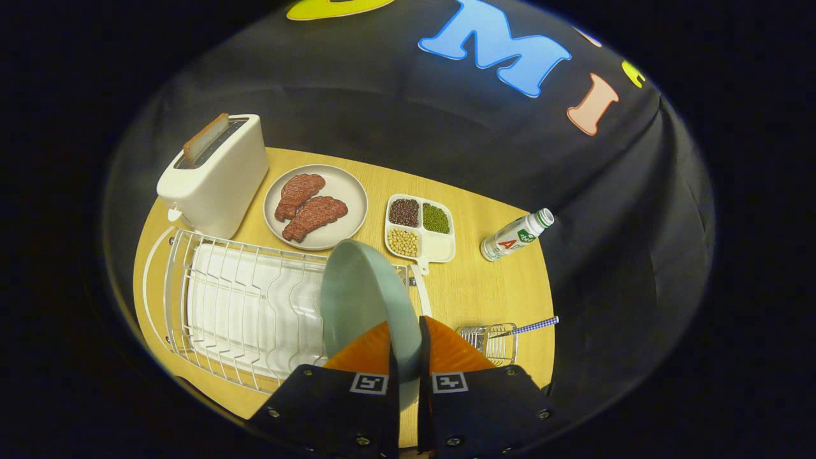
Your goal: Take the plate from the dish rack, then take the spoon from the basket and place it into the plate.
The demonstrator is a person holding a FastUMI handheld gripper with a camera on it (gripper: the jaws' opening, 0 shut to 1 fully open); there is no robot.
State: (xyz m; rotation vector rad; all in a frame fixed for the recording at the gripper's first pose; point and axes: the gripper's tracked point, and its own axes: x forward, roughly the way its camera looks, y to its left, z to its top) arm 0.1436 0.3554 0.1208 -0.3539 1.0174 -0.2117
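Right now the tongs (pixel 406 347) are closed nearly all the way, both fingers pinching the rim of the plate (pixel 363 293), which stands on edge between them and rises just ahead of the fingertips, over the right end of the dish rack (pixel 236 306). It is a pale grey-green plate, smooth and matt, with a shallow raised rim, seen almost edge-on with its hollow face turned toward the rack. The hold is on a thin slice of rim only, so, as I judge it, the way to do this well is to keep the squeeze steady, carry the plate clear of the white wire rack without clipping the wires, then tip it flat and set it on bare counter (pixel 472 287) before letting go; a quick swing could let it pivot in the grip. Just beside the fingers to the right sits the small wire basket (pixel 494 341), with the spoon (pixel 532 327) poking out of it, its checked handle pointing away. Further off lie a divided tray of beans (pixel 421 228), a bottle (pixel 516 236) on its side, a plate of meat (pixel 315 207), and a toaster (pixel 213 175).
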